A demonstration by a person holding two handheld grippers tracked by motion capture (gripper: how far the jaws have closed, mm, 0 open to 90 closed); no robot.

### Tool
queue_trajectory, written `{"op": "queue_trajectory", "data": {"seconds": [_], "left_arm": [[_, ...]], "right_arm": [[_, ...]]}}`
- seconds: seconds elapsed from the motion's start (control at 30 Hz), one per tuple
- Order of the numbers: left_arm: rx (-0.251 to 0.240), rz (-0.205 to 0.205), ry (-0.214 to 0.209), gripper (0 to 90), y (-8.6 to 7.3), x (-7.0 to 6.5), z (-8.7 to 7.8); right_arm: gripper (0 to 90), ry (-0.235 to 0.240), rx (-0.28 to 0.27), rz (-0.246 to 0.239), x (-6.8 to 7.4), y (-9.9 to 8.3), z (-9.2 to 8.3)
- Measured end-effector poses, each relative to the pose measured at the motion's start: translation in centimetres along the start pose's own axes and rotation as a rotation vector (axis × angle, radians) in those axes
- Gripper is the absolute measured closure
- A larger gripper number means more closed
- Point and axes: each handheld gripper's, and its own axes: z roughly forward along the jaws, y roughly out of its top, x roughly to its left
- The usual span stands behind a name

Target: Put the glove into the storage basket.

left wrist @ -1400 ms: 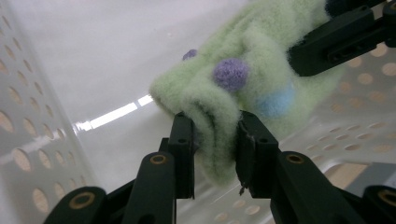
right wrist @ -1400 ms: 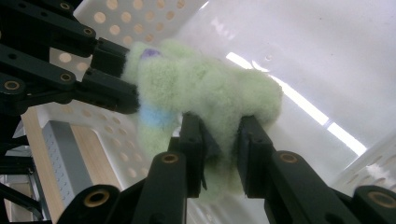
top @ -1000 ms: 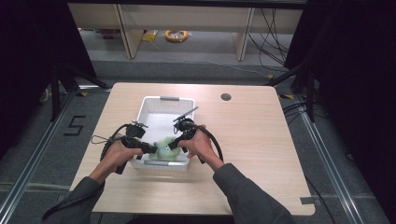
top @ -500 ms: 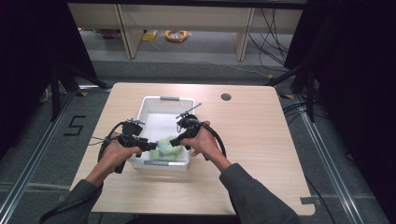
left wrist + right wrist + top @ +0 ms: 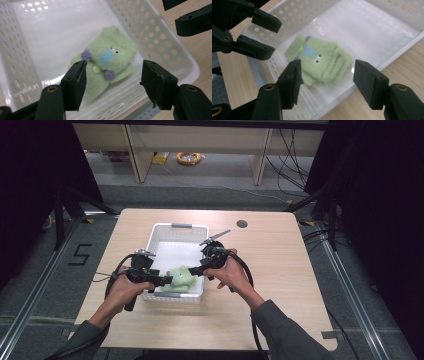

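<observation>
On the left of the high view, the left hand-held gripper (image 5: 167, 280) reaches in over the near left corner of the white basket (image 5: 159, 232), with the person's left hand (image 5: 122, 290) wrapped around its body and a black cable looping off toward the desk edge. Its jaws have just been opening; in the left gripper view they stand well apart (image 5: 113, 82), nothing is pressed between them, and the pads hover above the basket's near wall.

Between the two tools lies the green cloth toy (image 5: 181, 276), folded and slumped on the basket floor near the front wall, toward the near end of the basket. The left gripper view shows its light blue patch, small purple tufts, a pale button and two tiny eyes (image 5: 110, 62); the right gripper view shows it rumpled into soft folds (image 5: 319, 62), touching neither pair of jaws.

To the right, the right hand-held gripper (image 5: 196, 270) comes in over the basket's near right rim, held by the person's right hand (image 5: 231, 272). Its jaws have also just been opening and stand wide apart (image 5: 327, 80), with the toy lying free below them. The basket rests on the pale wooden desk (image 5: 280, 270).
</observation>
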Motion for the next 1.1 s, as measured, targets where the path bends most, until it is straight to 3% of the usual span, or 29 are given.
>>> {"op": "queue_trajectory", "data": {"seconds": [0.03,0.1,0.23,0.6,0.63,0.77,0.9,0.97,1.03,1.1], "left_arm": [[-0.015,-0.003,-0.006,35.5,-0.1,-0.2,-0.2],[-0.045,-0.025,-0.01,34.3,-0.3,-0.7,-0.3],[-0.075,-0.017,-0.036,32.7,-0.6,-1.6,-0.8],[-0.105,0.007,-0.097,24.8,-1.6,-4.1,-1.6],[-0.124,-0.018,-0.107,24.8,-1.8,-4.6,-1.6],[-0.126,0.019,-0.121,22.5,-2.4,-5.2,-1.8],[-0.139,0.017,-0.135,19.0,-3.0,-6.0,-1.8],[-0.148,0.019,-0.132,18.3,-3.4,-6.4,-1.8],[-0.153,0.022,-0.139,18.1,-3.7,-6.7,-1.7],[-0.152,0.029,-0.145,17.4,-3.9,-7.1,-1.6]], "right_arm": [[39.7,0.022,-0.016,-0.027,-0.1,-0.1,-0.2],[39.2,0.023,-0.031,-0.025,0.1,-0.5,-0.8],[38.3,0.043,-0.057,-0.035,0.3,-1.1,-1.7],[36.2,0.05,-0.103,-0.044,-0.1,-2.8,-4.0],[36.1,0.047,-0.108,-0.046,-0.2,-3.0,-4.2],[36.0,0.06,-0.13,-0.034,-0.3,-4.0,-5.1],[35.5,0.032,-0.148,-0.049,-0.6,-4.9,-5.8],[35.0,0.027,-0.146,-0.033,-0.4,-5.5,-6.2],[34.5,0.014,-0.16,-0.069,-0.7,-5.9,-6.3],[34.4,0.002,-0.15,-0.057,-0.7,-6.4,-6.6]]}}
